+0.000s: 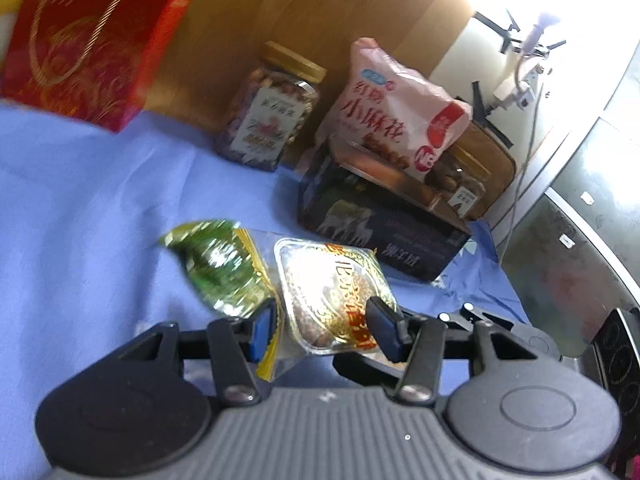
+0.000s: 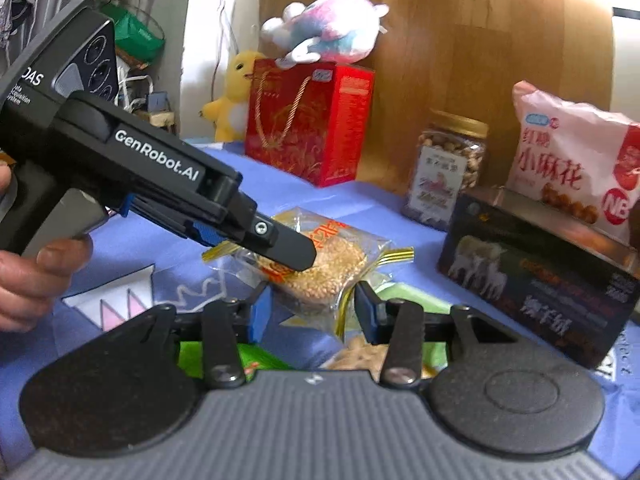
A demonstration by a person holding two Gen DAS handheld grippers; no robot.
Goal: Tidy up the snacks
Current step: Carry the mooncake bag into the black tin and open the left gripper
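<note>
The left tongs (image 1: 322, 328) hold a wrapped sesame cake (image 1: 334, 296) between their blue pads, and the right tongs (image 2: 310, 308) grip the same cake from the other side, above the blue cloth (image 1: 80, 200). Just beside lies a green packet (image 1: 218, 268). Farther stand a dark box (image 2: 536, 280), a nut jar (image 2: 448, 168) and a red gift box (image 2: 308, 120).

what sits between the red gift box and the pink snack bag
A nut jar with a gold lid stands between the red gift box and the pink snack bag, clearest in the right wrist view.
</note>
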